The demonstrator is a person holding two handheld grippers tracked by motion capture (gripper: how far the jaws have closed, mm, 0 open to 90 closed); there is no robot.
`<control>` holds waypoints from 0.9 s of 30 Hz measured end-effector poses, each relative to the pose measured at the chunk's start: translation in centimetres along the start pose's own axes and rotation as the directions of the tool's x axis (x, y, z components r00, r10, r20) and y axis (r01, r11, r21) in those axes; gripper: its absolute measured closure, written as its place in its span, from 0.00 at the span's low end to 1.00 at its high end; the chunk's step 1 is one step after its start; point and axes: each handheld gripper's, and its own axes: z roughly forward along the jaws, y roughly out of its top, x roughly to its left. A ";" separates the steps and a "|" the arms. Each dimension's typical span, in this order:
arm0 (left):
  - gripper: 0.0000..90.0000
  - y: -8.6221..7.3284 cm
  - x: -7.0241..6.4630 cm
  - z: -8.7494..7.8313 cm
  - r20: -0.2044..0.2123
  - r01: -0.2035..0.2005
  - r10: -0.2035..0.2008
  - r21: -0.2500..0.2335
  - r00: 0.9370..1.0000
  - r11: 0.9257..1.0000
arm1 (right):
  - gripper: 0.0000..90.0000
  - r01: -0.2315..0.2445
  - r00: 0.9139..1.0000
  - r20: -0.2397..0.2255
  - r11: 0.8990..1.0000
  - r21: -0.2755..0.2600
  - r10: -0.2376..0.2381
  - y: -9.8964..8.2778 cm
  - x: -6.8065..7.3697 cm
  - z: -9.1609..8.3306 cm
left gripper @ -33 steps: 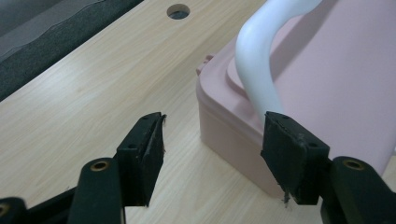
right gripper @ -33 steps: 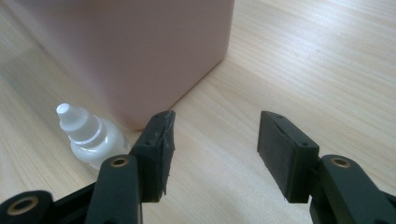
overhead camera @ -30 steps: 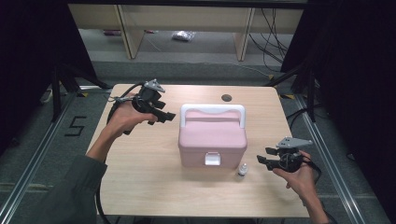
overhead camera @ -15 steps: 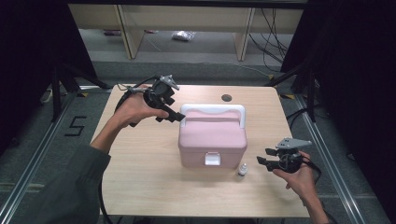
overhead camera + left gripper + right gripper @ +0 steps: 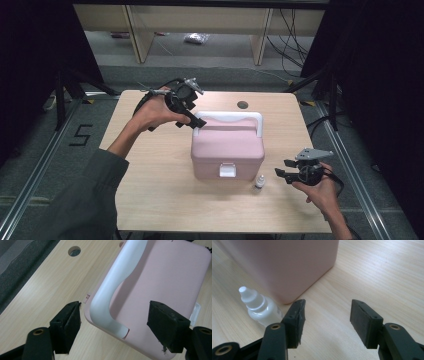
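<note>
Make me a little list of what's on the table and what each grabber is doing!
box: pink box, lid shut, white handle lying flat on top, white latch at its front
bottle: small white dropper bottle, upright, beside the box's front right corner
table: light wooden table with a round hole behind the box
left gripper: jaws just opened, nothing held, over the handle's left corner
right gripper: open, nothing held, right of the bottle
</note>
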 end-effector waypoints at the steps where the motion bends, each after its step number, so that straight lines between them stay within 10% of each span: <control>1: 0.29 0.1 0.0 0.1 -0.001 0.002 -0.002 0.001 1.000 1.000 | 0.52 -0.029 1.000 -0.008 1.000 0.003 0.029 -0.1 0.1 0.0; 27: 0.42 2.1 0.7 1.7 0.008 -0.082 0.082 0.094 0.997 0.992 | 0.51 -0.031 1.000 0.000 0.999 0.013 0.031 -0.7 -0.5 -0.1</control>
